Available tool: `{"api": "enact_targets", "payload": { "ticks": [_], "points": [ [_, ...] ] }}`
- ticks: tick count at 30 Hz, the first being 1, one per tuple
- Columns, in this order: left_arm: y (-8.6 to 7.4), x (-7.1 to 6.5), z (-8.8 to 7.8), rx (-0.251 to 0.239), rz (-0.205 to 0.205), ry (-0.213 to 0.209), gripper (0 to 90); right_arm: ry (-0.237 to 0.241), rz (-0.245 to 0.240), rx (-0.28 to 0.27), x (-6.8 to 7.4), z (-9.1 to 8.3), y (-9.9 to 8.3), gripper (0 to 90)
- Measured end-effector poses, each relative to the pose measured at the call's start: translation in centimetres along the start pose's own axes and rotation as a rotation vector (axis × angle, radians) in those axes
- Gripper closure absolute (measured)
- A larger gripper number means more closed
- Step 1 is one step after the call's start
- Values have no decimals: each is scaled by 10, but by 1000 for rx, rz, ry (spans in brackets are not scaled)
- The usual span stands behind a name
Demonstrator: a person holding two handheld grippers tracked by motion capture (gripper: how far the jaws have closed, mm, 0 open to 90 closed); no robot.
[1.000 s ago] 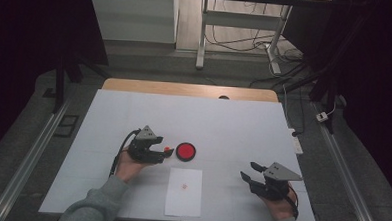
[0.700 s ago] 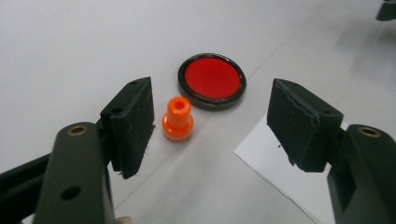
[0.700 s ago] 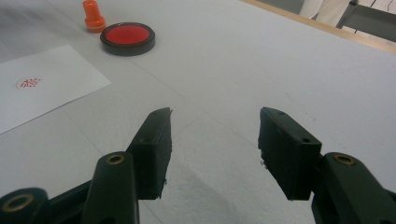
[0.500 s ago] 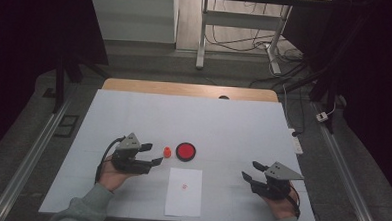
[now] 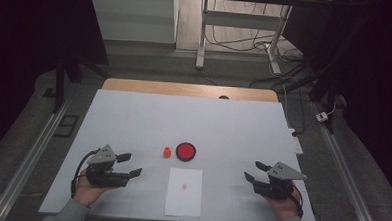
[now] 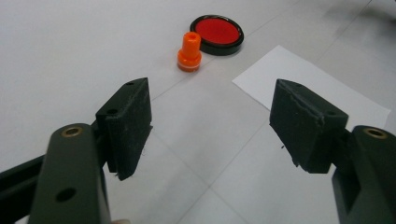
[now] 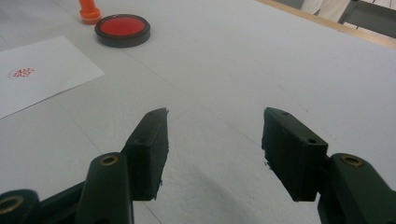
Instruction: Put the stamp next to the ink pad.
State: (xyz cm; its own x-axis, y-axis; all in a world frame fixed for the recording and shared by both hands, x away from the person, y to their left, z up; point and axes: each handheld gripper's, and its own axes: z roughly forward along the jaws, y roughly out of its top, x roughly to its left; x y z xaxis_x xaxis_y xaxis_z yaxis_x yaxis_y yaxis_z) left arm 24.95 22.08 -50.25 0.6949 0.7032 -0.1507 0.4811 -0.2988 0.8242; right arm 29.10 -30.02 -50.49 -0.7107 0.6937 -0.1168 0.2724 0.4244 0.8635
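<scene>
so the left gripper (image 5: 126,164) has pulled back to the counter's (image 5: 233,122) near left corner, jaws apart and empty, leaving the little orange stamp (image 5: 167,152) standing just beside the round red ink pad (image 5: 185,151). right gripper (image 5: 254,171) hasn't moved, its jaws have just been opening, nothing between them. its view shows a red mark on the flat white paper (image 7: 42,70).

Bare table (image 5: 223,121) lies open beyond and beside the 3 objects. Obstacles cluster at centre: orange stamp (image 5: 167,152) just beside the red ink pad (image 5: 185,151), with the paper sheet (image 5: 184,191) nearer the person. Left gripper (image 5: 129,164) and right gripper (image 5: 252,171) flank the sheet, each with clear surface ahead.
</scene>
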Motion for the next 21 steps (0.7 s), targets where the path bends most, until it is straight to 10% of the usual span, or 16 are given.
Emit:
{"api": "enact_targets", "payload": {
  "ticks": [21],
  "points": [
    [-11, 5, -5, -3, -9, 10, 300, 5, -12, 2, -2, -5, -3, 408]
  ]
}}
